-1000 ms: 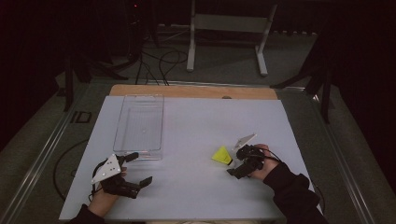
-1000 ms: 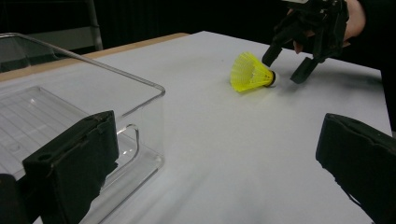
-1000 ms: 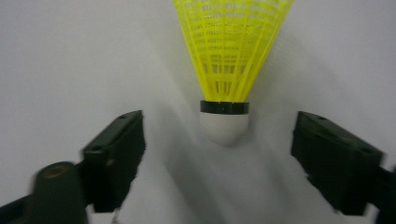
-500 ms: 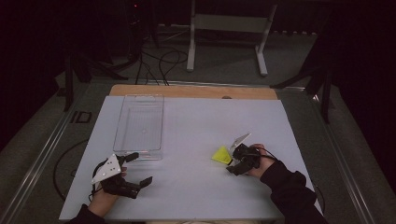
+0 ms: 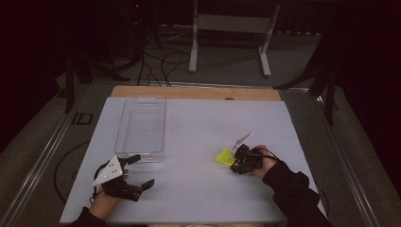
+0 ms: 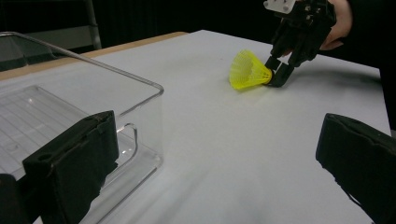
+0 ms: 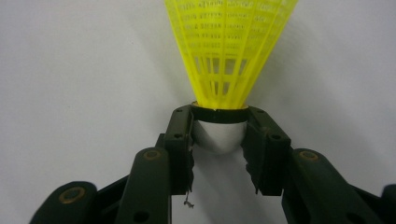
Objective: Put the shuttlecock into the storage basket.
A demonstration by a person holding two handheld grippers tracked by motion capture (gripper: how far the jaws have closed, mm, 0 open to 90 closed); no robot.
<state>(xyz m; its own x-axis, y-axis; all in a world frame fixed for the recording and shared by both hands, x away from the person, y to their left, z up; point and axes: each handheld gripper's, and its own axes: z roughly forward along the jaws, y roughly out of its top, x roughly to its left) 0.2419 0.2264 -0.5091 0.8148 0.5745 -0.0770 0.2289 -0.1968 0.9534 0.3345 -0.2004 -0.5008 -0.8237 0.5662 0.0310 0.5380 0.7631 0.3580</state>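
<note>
As seen from the high view, the yellow shuttlecock (image 5: 224, 156) lay on the white counter (image 5: 198, 127), right of centre, with the right claw (image 5: 235, 161) set against its near end. The clear plastic bin (image 5: 141, 126) stood well apart, toward the left rear, and held nothing visible. The left claw (image 5: 141, 171) rested on the counter just in front of the bin, its jaws spread and gripping nothing.

From the left gripper view, the left claw's two black jaws stood wide apart at the bottom corners. The bin's near corner (image 6: 140, 100) was just beside the left-hand jaw. Farther off, the shuttlecock (image 6: 247, 71) lay on its side, skirt pointing toward the bin, cork end caught between the tips of the right claw (image 6: 278, 71). It appeared to be touching the counter, not lifted.

From the right gripper view, the right claw (image 7: 219, 133) was closed on the shuttlecock's white cork (image 7: 218, 135), both pads seated just below the skirt's (image 7: 229, 46) rim.

Assessment: the grasp appeared made; the lift, the carry across to the bin and the release were judged outstanding. The bin as destination is inferred, not confirmed.
</note>
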